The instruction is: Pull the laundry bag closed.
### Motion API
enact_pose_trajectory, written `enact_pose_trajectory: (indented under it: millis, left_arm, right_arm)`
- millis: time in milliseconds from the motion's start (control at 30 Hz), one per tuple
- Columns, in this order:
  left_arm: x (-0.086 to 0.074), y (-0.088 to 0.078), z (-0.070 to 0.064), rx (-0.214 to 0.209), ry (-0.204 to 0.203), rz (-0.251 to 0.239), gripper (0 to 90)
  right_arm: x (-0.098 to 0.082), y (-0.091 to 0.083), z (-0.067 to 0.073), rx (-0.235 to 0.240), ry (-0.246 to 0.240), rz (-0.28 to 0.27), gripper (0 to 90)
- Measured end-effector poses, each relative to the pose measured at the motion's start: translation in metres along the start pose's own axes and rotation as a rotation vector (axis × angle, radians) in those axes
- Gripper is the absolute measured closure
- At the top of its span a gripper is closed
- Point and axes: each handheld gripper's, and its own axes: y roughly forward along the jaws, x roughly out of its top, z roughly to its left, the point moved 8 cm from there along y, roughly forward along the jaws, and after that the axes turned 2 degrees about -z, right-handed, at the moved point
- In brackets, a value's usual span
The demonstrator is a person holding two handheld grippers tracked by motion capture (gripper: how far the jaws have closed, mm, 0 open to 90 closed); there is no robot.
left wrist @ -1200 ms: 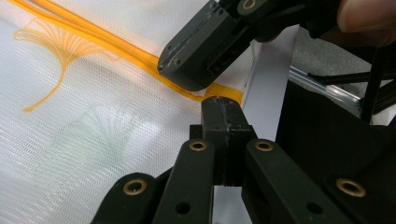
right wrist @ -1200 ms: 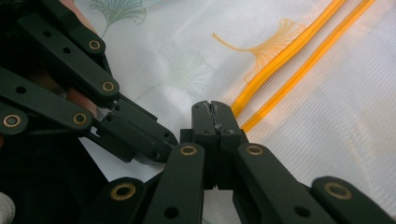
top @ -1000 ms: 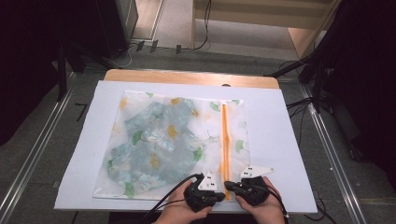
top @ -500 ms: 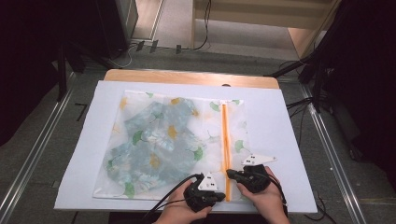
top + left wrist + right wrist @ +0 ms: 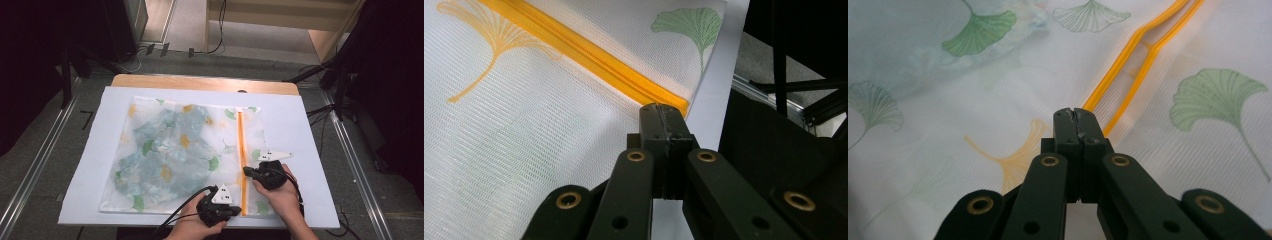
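Since 1 s ago, the right gripper (image 5: 248, 172) is moving away from the person along the zipper (image 5: 241, 150), while the left gripper (image 5: 235, 209) is staying at the near end of it. Both were side by side at the bag's near edge then; now they are lying apart along the orange line, and the zipper is parting beyond the right gripper.

Nearest the person, the left hand (image 5: 192, 227) is holding the left gripper at the near edge of the mesh bag (image 5: 170, 150). In the left gripper view, the left gripper (image 5: 663, 112) is showing its 2 jaws pressed together, with their tips sitting at the closed end of the zipper (image 5: 589, 55), right by the bag's corner. Whether fabric is pinched between them I cannot tell.

Just beyond it, the right hand (image 5: 280, 192) is carrying the right gripper on the zipper line. In the right gripper view, the right gripper (image 5: 1078, 116) is also showing its 2 jaws pressed together, tips touching the point where the zipper (image 5: 1135, 60) is splitting into 2 orange strips that are spreading apart farther off. The slider itself is hidden by the jaws, so I cannot tell if they are holding it.

Beyond and to the left of both grippers, the bag is lying flat on the white sheet (image 5: 310, 130), printed with green and yellow leaves, with bluish cloth (image 5: 160, 155) showing through the mesh. Farther off, the table (image 5: 200, 82) edge is showing past the sheet.
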Motion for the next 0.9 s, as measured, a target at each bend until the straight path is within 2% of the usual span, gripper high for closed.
enact_pose_trajectory:
  millis: [233, 400, 600, 900]
  left_arm:
    - [0.000, 0.000, 0.000, 0.005, 0.005, 0.001, 90.0]
    - [0.000, 0.000, 0.000, 0.003, 0.004, 0.000, 90.0]
    - [0.000, 0.000, 0.000, 0.001, 0.001, 0.003, 90.0]
    - [0.000, 0.000, 0.000, 0.002, 0.004, 0.001, 90.0]
  right_arm:
    - [0.008, 0.013, -0.006, -0.004, 0.025, -0.005, 90.0]
    - [0.015, 0.016, -0.013, -0.009, 0.039, -0.013, 90.0]
    - [0.024, 0.022, -0.020, -0.017, 0.021, -0.007, 90.0]
    - [0.040, 0.034, -0.034, -0.038, 0.034, -0.003, 90.0]
